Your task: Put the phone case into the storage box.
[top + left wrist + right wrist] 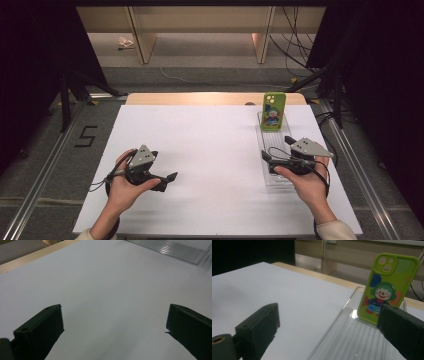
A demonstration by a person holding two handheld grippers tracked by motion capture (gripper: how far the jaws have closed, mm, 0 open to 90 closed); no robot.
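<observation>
Tabletop (215, 150) comes first: a wide white sheet laid over a pale wooden board whose far edge shows as a light strip, with grey floor and metal rails at both sides. Next in size is the clear ribbed plastic tray (267, 137), long and narrow, lying on the right part of the white sheet with its length running away from the person. At the tray's far end stands the green phone case with a cartoon clown on its back (273, 111), upright and tilted slightly backward, its camera cut-outs at the top; in the right gripper view its lower edge rests inside the tray (342, 327) against the far wall.

Right claw (276, 148), held in the person's right hand (305, 182), hovers over the near half of the tray and points toward the case; its two black jaws are spread wide with nothing between them, and the case (387, 287) sits well ahead of them, untouched.

Left claw (167, 181), held in the left hand (125, 187), sits low over the left part of the sheet, well apart from the tray and pointing to the right. Its jaws also stand wide apart and hold nothing; bare white surface lies between them, with a corner of the tray (175, 250) far off.
</observation>
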